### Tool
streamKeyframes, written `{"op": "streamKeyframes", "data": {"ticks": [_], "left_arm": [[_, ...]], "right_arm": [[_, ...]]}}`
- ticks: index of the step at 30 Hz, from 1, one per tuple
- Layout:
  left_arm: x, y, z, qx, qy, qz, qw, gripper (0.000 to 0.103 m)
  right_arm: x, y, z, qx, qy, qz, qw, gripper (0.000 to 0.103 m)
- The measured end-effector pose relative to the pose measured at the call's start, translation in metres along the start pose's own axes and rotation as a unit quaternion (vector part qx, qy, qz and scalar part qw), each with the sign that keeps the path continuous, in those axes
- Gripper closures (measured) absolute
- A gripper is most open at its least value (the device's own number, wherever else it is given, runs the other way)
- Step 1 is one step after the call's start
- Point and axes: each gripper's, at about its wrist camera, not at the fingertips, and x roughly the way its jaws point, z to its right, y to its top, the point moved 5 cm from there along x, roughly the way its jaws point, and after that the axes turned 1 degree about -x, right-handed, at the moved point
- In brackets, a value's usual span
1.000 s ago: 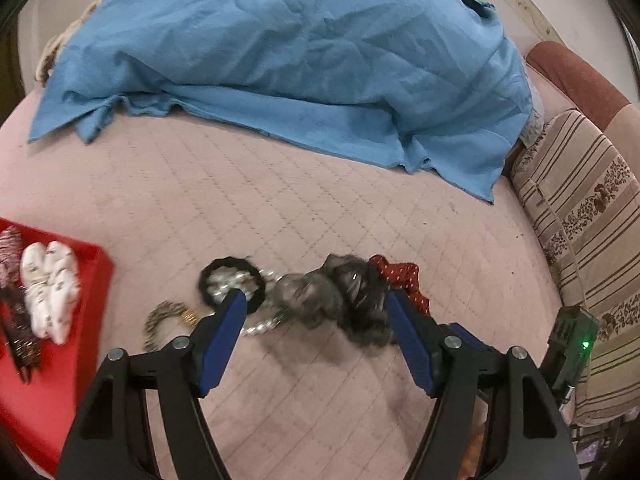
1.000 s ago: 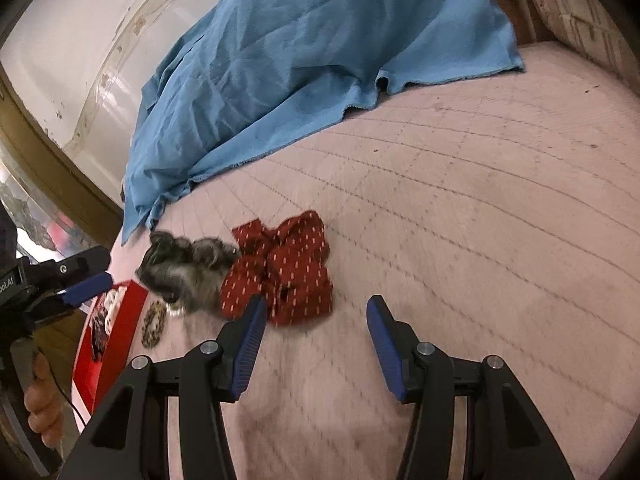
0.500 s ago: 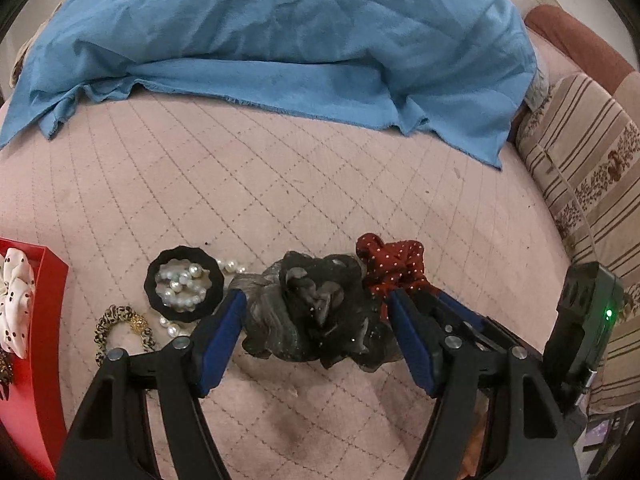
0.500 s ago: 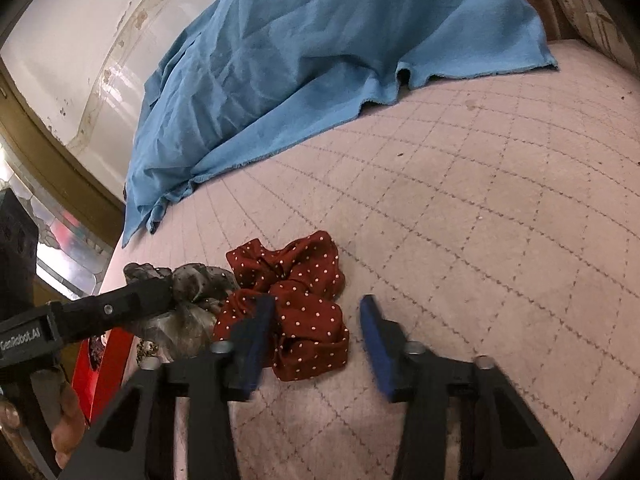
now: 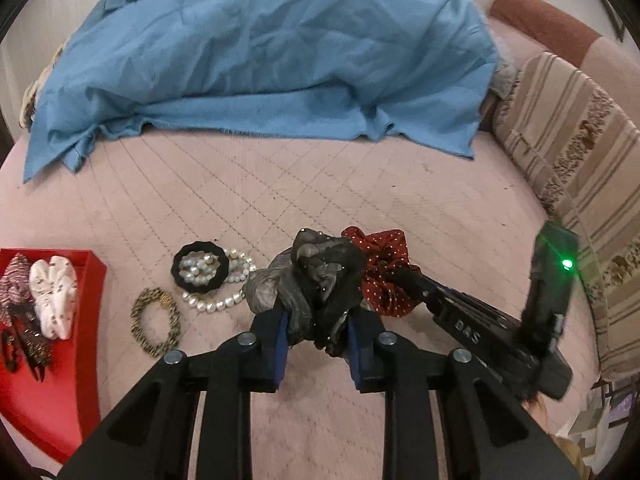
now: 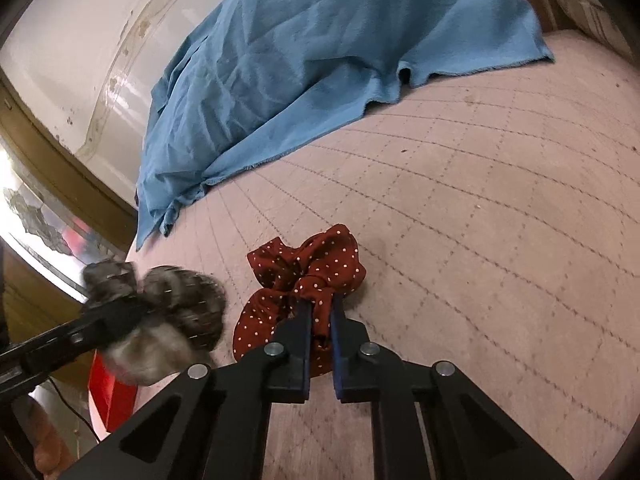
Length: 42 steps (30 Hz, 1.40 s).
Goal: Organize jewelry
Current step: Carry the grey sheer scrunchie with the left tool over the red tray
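Observation:
My left gripper is shut on a grey-black sheer scrunchie, which also shows in the right wrist view. My right gripper is shut on a dark red polka-dot scrunchie; that scrunchie also shows in the left wrist view, lying on the pink quilted bed. A black ring holding pearls, a pearl strand and a leopard-print bracelet lie to the left. A red tray at far left holds a white scrunchie and other pieces.
A blue cloth covers the far part of the bed. A striped cushion runs along the right side. In the right wrist view a white wall and a brown frame are at the left.
Both grippers have shut: the left one closed on the grey-black scrunchie, the right one on the red polka-dot scrunchie. The grey-black scrunchie looks slightly raised.

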Motion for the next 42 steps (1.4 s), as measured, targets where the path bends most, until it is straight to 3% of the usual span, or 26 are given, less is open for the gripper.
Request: {"op": "streamKeyframes", "data": {"ticks": [9, 18, 26, 42], "left_arm": [[-0.069, -0.049, -0.02, 0.007, 0.013, 0.029, 0.9995, 0.079], [-0.128, -0.095, -0.07, -0.039, 0.047, 0.055, 0.9966, 0.079], [-0.154, -0.115, -0.098, -0.079, 0.048, 0.068, 0.9934, 0.079], [-0.182, -0.134, -0.126, -0.094, 0.079, 0.1, 0.9873, 0.078]], "right_arm": [[-0.047, -0.036, -0.002, 0.034, 0.006, 0.011, 0.999, 0.094], [-0.083, -0.07, -0.041, 0.016, 0.016, 0.01, 1.0, 0.094], [-0.105, -0.096, -0.081, -0.02, 0.023, -0.001, 1.0, 0.094], [-0.124, -0.12, -0.133, -0.082, 0.015, -0.016, 0.996, 0.094]]}}
